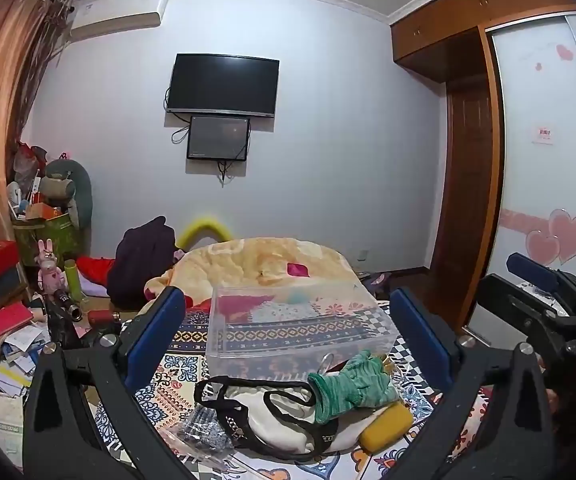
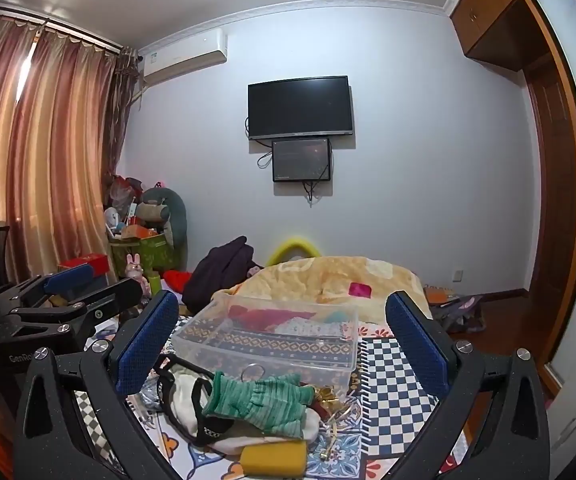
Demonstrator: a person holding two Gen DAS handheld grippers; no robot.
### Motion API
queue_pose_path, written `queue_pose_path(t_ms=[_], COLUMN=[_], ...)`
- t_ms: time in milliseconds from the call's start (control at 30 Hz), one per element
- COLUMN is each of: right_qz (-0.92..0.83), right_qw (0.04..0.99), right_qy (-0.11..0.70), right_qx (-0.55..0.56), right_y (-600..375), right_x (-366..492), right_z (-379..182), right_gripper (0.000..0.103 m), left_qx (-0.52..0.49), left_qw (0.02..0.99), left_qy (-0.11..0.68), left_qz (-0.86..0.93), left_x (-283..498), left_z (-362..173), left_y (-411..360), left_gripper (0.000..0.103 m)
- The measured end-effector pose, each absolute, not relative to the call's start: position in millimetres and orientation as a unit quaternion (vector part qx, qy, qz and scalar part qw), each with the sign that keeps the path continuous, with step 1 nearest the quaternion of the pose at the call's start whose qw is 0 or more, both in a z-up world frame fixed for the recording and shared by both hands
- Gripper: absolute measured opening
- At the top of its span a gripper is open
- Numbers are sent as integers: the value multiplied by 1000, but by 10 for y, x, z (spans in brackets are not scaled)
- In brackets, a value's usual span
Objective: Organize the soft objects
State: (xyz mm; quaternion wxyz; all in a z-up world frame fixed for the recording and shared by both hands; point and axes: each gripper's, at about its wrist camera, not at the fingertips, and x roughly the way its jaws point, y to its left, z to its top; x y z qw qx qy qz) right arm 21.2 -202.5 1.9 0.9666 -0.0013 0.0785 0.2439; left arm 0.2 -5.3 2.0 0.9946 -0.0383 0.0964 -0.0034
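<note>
Here, both grippers hovered above the bed with nothing held. The left gripper had its jaws wide apart, and the right gripper likewise. The soft things lay in a small pile on the patterned bedspread: a green glove draped over a cream cloth bag with black straps, and a yellow sponge just beside them at the near edge. A clear plastic box stood just behind the pile — probably the place for them.

The step in hand appeared to be the first pick. It would go best by taking the glove first, since it lay uppermost; pinch it across the bunched middle, not a loose finger, and lift straight up so that the bag's straps do not drag along.

In both views the pile sat low between the jaws, below and ahead of the tips, touching neither.
</note>
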Motion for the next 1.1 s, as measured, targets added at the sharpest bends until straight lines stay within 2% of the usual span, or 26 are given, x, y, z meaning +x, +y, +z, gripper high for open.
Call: queue_pose_path(t_ms=[1100], right_qz=[247], right_qw=[966], right_qy=[78], right_qx=[2], right_y=[-2043], right_x=[186], right_z=[57], right_gripper=[103], left_qx=[-32], left_qw=[995], left_qy=[91], left_qz=[-3], left_x=[-73], left_z=[63], left_y=[-69], left_gripper=[103])
